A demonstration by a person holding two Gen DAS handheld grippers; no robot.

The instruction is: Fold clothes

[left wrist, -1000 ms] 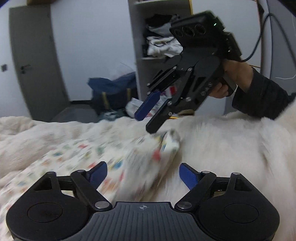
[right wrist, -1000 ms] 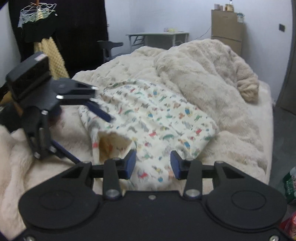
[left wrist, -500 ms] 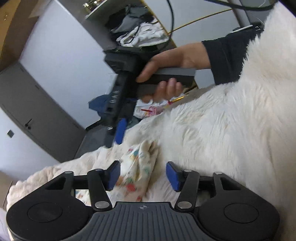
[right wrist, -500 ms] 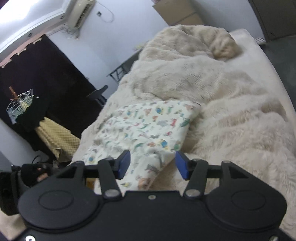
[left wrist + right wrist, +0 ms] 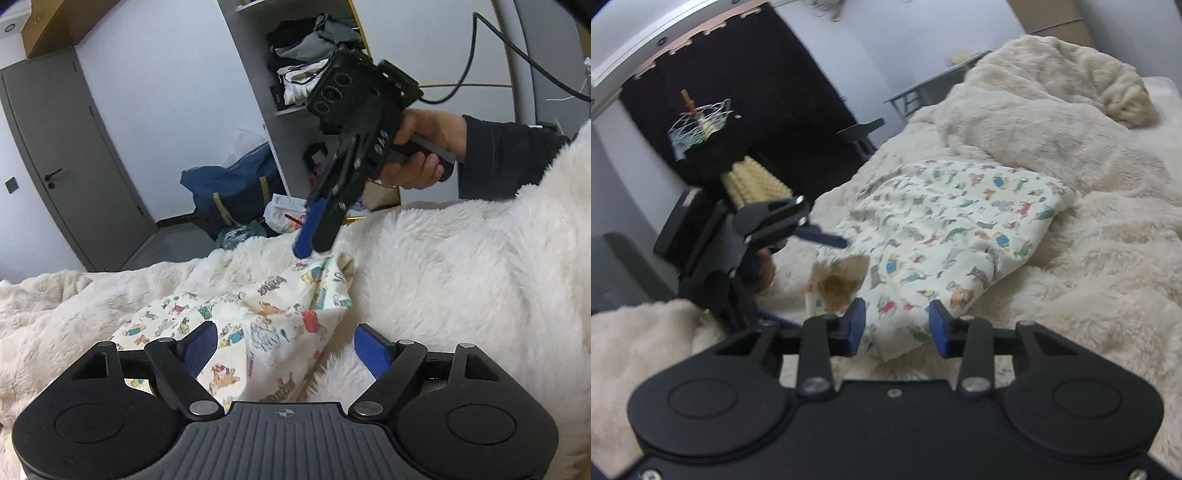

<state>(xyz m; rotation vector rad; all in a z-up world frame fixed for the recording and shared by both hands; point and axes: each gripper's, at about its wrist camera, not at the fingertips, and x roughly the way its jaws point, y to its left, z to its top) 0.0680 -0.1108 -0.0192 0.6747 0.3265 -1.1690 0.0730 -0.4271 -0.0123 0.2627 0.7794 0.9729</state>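
A cream garment printed with small coloured animals (image 5: 266, 306) (image 5: 960, 229) lies folded on a fluffy cream blanket (image 5: 461, 277) (image 5: 1071, 147). My left gripper (image 5: 284, 349) (image 5: 812, 280) is open and its jaws are opening wider, with the garment's near end lying between the blue pads (image 5: 199, 347), untouched. My right gripper (image 5: 897, 326) (image 5: 314, 243), held by a hand (image 5: 424, 147), hangs tilted down over the garment's opposite corner. Its jaws are closing, and the cloth's edge sits between the pads (image 5: 855, 325), which still stand apart.
Beyond the bed stand a shelf stuffed with clothes (image 5: 310, 55), a blue bag (image 5: 232, 184) among floor clutter, and a grey door (image 5: 66, 155). The other way are a dark curtain (image 5: 738, 92), a yellow foam pad (image 5: 753, 181) and a desk (image 5: 923, 88).
My left gripper's jaws have spread wider over the garment's end. My right gripper rolled, came down to the garment's corner, and its jaws narrowed after widening half a second ago.
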